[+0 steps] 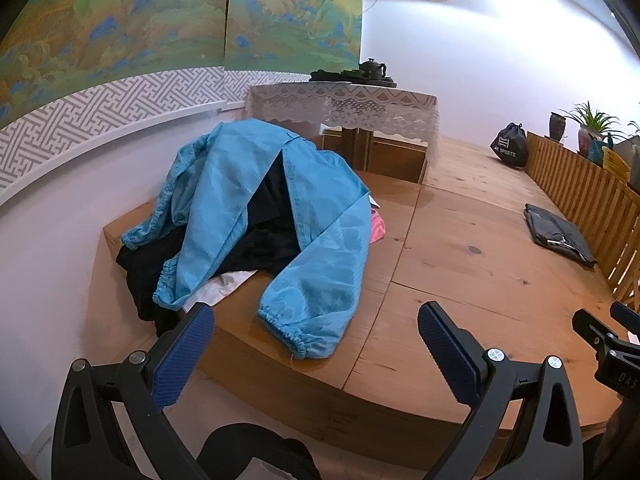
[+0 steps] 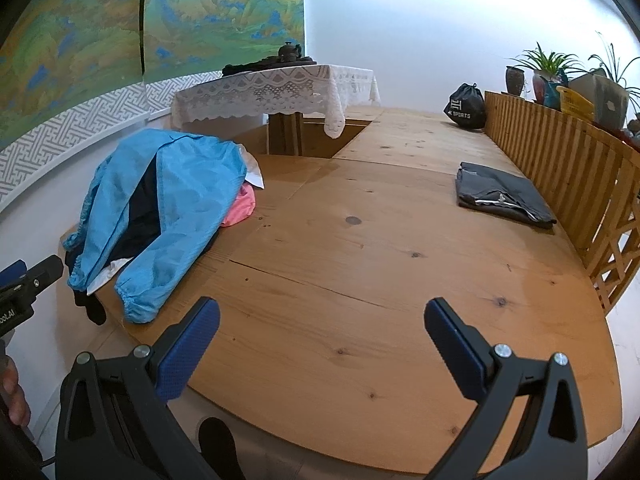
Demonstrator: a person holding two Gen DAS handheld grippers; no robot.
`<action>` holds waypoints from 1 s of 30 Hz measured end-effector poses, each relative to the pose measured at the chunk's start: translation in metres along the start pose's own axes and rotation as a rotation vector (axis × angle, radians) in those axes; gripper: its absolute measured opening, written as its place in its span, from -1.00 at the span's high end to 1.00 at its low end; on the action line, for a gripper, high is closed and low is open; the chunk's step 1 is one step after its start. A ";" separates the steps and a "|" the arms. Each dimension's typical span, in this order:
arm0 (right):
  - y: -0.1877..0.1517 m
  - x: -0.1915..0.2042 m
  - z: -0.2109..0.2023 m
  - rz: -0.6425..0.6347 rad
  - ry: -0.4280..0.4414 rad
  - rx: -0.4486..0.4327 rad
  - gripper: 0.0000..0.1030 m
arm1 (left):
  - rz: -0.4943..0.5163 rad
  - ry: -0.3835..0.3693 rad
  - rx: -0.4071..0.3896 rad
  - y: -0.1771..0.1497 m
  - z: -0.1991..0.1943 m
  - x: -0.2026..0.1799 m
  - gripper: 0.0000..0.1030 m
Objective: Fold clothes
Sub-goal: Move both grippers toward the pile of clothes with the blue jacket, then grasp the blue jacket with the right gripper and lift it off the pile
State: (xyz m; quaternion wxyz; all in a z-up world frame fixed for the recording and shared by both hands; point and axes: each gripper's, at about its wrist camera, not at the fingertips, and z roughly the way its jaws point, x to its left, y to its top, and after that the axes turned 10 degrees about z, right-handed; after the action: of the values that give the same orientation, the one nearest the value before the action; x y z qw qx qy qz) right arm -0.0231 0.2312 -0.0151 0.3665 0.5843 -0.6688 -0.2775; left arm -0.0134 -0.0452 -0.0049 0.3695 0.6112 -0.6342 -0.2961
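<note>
Both tools hang over the near edge of the wooden platform, and neither has anything in it. The left gripper has its blue-padded fingers spread wide, pointing at the heap of clothes at about eleven o'clock from it. The right gripper is just as wide, over bare boards, with the heap off at its ten o'clock.

On top of the heap lies a blue jacket, open down the front, one elastic cuff trailing toward the platform's near edge. Under it shows a black garment, a bit of white cloth at the front, and a pink piece poking out on the far right side.

At two o'clock, beside the slatted wooden railing, a grey folded garment lies flat, well apart from the heap. At twelve o'clock stands a low table with a lace cloth.
</note>
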 end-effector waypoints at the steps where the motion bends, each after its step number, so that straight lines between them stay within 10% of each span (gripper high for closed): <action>1: 0.001 0.001 0.001 -0.003 0.000 0.000 -1.00 | -0.002 0.001 0.001 0.001 0.001 0.001 -0.99; 30: 0.086 0.133 0.126 -0.156 0.190 0.092 -1.00 | -0.087 0.119 -0.001 0.028 0.071 0.106 -0.99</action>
State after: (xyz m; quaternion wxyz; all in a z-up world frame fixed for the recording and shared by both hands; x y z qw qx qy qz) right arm -0.1818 0.1072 0.0032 0.3785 0.6743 -0.5956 -0.2176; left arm -0.0855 -0.1540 -0.0093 0.3935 0.6547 -0.5837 -0.2754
